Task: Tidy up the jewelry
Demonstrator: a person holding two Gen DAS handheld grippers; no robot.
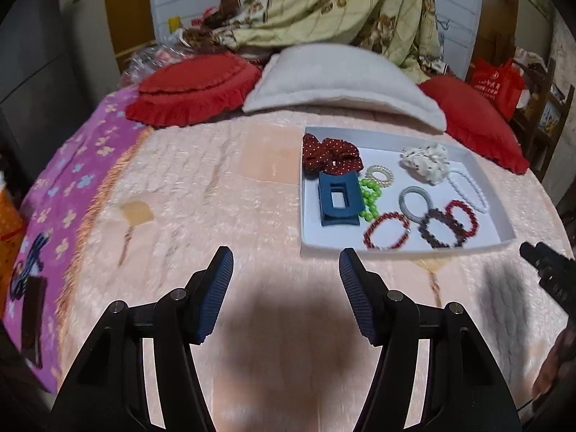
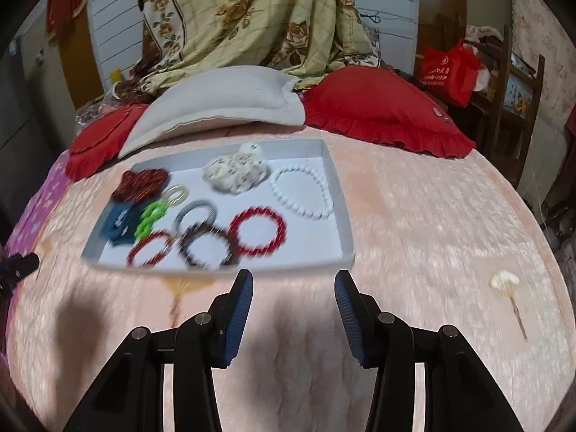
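We hold both tongs, left [image 1: 286, 280] and right [image 2: 293, 297], wide open and empty near the tray [image 2: 343, 212], where all the jewelry already lies.

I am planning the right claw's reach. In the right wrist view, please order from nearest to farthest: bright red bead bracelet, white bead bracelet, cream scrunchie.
1. Bright red bead bracelet, near front of tray.
2. White bead bracelet, right side of tray.
3. Cream scrunchie, toward the back.

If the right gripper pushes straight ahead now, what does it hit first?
Probably the near wall of the shallow white tray, right ahead of the open right gripper; only pink bedspread lies between. Depth is uncertain.
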